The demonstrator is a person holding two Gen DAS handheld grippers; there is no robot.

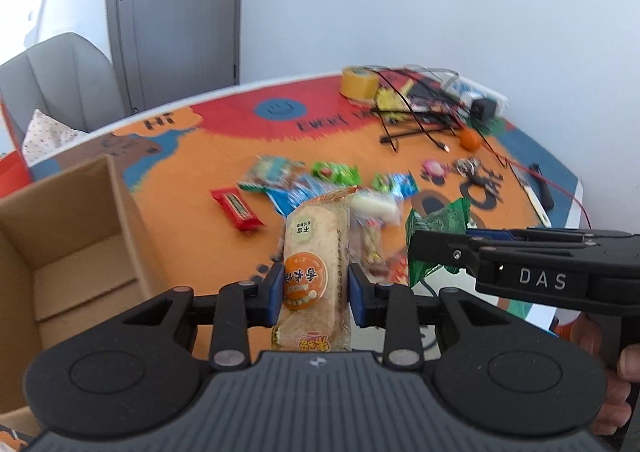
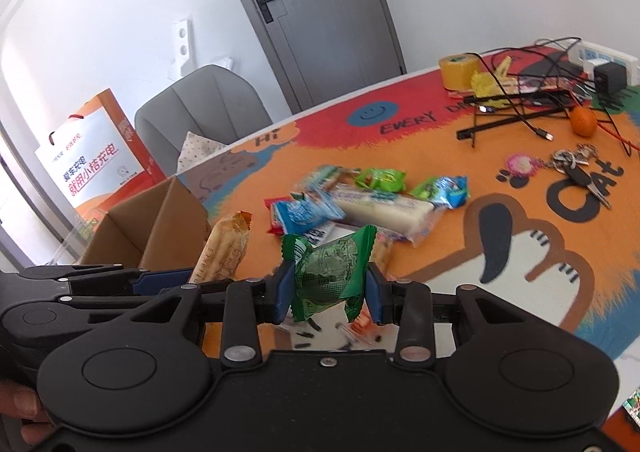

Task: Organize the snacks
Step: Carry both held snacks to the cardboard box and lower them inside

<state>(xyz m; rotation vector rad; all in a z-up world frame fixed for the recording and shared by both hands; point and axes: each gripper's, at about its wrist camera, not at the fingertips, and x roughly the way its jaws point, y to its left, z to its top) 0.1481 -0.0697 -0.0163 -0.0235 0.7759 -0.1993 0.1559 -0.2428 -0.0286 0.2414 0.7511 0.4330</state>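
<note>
My left gripper (image 1: 316, 288) is shut on a beige rice-cracker packet (image 1: 316, 252) with an orange round label, held upright above the table. My right gripper (image 2: 329, 288) is shut on a green snack packet (image 2: 330, 272); it also shows in the left wrist view (image 1: 436, 240) at the right. The rice-cracker packet shows in the right wrist view (image 2: 224, 248) at the left. An open cardboard box (image 1: 68, 236) stands at the left. A pile of several snack packets (image 2: 360, 199) lies mid-table, with a red packet (image 1: 237, 209) beside it.
The table has a colourful orange cartoon mat (image 2: 500, 179). At the far right lie tangled cables (image 2: 520, 99), a yellow tape roll (image 2: 458, 71), a small orange (image 2: 582, 121), keys (image 2: 572, 163) and a power strip (image 2: 604, 59). A grey chair (image 2: 200, 107) and an orange bag (image 2: 92, 155) stand behind the box.
</note>
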